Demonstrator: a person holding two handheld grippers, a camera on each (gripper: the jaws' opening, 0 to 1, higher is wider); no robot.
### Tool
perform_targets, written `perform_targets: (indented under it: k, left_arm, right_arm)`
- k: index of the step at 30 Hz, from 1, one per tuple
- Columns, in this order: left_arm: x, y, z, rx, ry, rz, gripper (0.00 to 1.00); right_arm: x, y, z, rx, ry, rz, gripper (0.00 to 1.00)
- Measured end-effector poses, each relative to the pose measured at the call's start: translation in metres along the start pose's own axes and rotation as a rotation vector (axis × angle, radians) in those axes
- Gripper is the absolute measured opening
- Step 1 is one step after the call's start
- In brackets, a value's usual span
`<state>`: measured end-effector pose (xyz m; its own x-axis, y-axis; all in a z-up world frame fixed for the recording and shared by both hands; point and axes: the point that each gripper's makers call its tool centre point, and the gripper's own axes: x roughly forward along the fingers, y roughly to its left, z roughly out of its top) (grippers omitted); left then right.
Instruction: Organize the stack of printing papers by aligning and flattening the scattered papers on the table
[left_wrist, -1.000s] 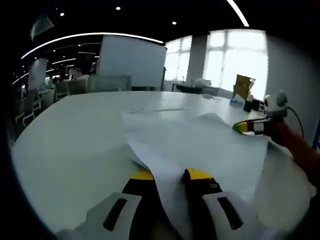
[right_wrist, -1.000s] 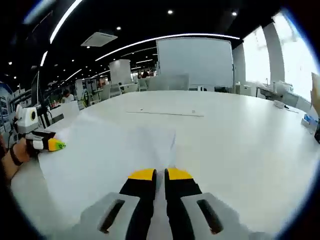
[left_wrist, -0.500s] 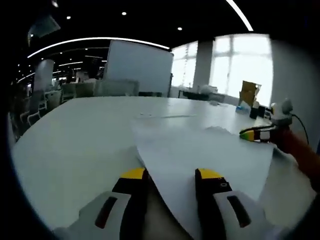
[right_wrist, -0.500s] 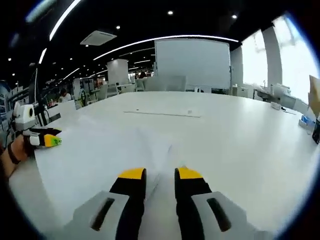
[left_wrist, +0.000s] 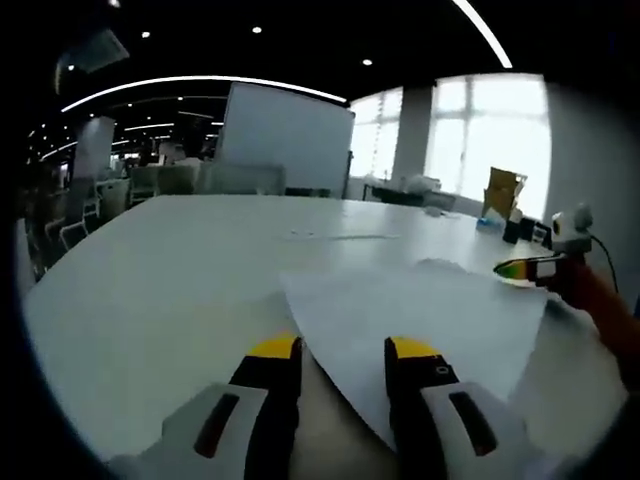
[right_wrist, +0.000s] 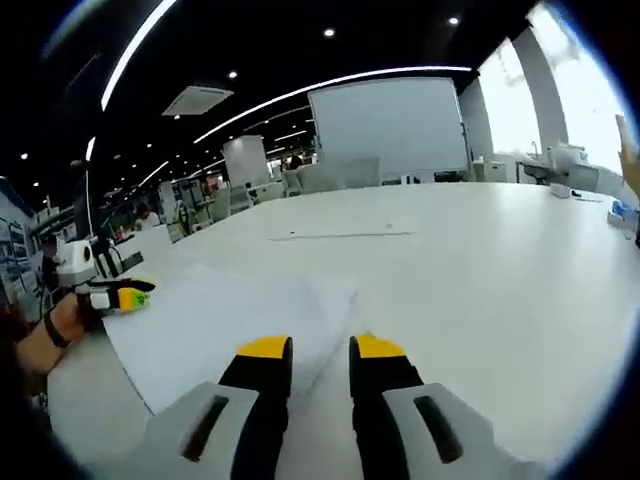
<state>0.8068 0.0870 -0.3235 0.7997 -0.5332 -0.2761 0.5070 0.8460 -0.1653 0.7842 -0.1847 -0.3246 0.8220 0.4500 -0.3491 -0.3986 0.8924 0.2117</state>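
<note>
Both yellow-tipped tools, left (left_wrist: 340, 352) and right (right_wrist: 320, 350), stood parted, holding nothing, beside the white paper sheets (left_wrist: 420, 310) on the pale surface (left_wrist: 150, 270); squaring their edges seemed next.

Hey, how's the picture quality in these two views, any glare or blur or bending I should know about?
Left gripper view: the windows are blown out bright, and the papers look soft with little edge detail. Right gripper view: fisheye bends the ceiling light strips into arcs; the white table reads evenly lit, without hard shadows.
</note>
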Motion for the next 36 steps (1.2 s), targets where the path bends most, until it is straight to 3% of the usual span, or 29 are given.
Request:
perform_targets:
  k: [5, 8, 9, 10, 13, 17, 21, 22, 24, 27, 32, 36]
  left_arm:
    - [0.002, -0.001, -0.001, -0.006, -0.003, -0.004, 0.36]
    - [0.005, -0.002, -0.006, 0.026, 0.023, 0.001, 0.36]
    - [0.006, -0.003, -0.007, 0.035, 0.029, 0.003, 0.36]
    - [0.007, -0.003, -0.007, 0.039, 0.032, 0.004, 0.36]
    - [0.008, -0.002, -0.009, 0.051, 0.042, 0.008, 0.35]
    - [0.009, -0.002, -0.010, 0.050, 0.047, 0.008, 0.35]
    - [0.011, -0.003, -0.011, 0.054, 0.055, 0.006, 0.35]
    - [0.011, -0.003, -0.011, 0.054, 0.055, 0.006, 0.35]
    - [0.012, -0.003, -0.011, 0.052, 0.056, 0.006, 0.35]
    - [0.013, -0.001, -0.011, 0.053, 0.056, 0.007, 0.35]
    - [0.010, 0.005, -0.001, 0.021, 0.012, 0.011, 0.35]
    - [0.005, 0.016, 0.015, -0.055, -0.068, 0.021, 0.35]
  right_arm:
    - [-0.013, 0.013, -0.011, 0.252, 0.074, 0.176, 0.22]
    - [-0.012, -0.001, -0.003, 0.339, 0.065, 0.231, 0.22]
    - [-0.014, -0.007, -0.005, 0.372, 0.096, 0.255, 0.21]
    - [-0.013, -0.010, -0.006, 0.371, 0.099, 0.254, 0.21]
    - [-0.023, -0.007, -0.020, 0.391, 0.198, 0.275, 0.21]
    - [-0.031, 0.002, -0.027, 0.448, 0.239, 0.306, 0.25]
    - [-0.030, 0.011, -0.032, 0.501, 0.315, 0.389, 0.24]
    - [-0.027, 0.009, -0.032, 0.495, 0.310, 0.388, 0.22]
    - [-0.036, 0.031, -0.037, 0.494, 0.314, 0.403, 0.09]
    - [-0.035, 0.038, -0.030, 0.531, 0.282, 0.446, 0.04]
    - [-0.035, 0.045, -0.006, 0.665, 0.193, 0.517, 0.00]
    - [-0.035, 0.046, 0.018, 0.746, 0.087, 0.569, 0.00]
